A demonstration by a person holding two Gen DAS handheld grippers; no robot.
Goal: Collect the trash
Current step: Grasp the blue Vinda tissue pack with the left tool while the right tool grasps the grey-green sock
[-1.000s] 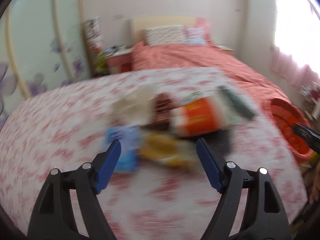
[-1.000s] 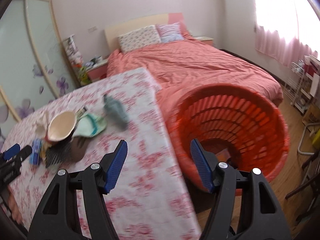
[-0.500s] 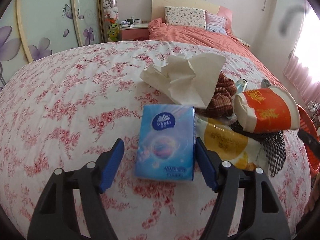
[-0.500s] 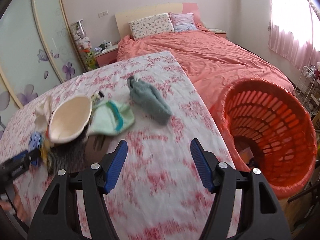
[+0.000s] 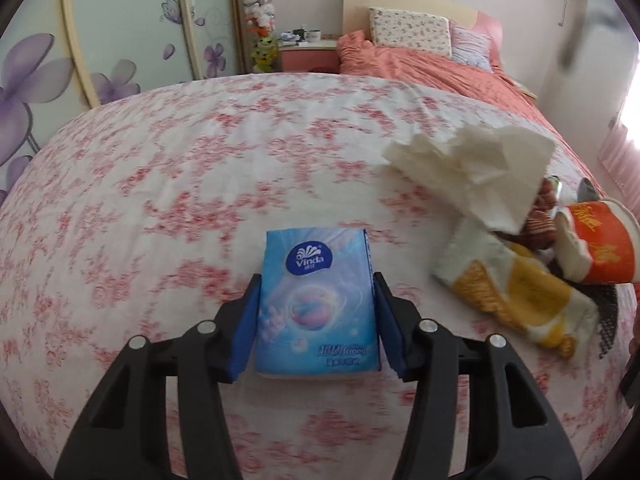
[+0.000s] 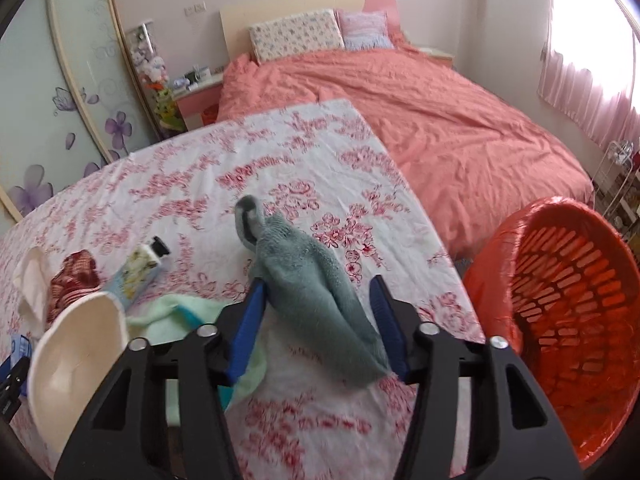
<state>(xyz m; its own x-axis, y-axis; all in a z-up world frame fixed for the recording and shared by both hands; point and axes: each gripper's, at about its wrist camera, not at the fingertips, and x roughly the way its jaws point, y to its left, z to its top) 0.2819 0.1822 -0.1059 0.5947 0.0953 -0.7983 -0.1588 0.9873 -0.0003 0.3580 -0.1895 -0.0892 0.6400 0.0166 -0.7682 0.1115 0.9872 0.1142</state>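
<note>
We see a white cloth with a red floral print; on it lie a blue tissue pack, white crumpled tissue, an orange cup, and a grey-green sock. Beside the cloth stands an orange basket.

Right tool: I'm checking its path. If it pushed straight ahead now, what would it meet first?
The grey-green sock, which already lies between the open right tool fingers; beyond it, only the floral tablecloth, though depth is unclear.

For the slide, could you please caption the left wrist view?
Left gripper clamps a blue Vinda tissue pack on the floral tablecloth.
</note>
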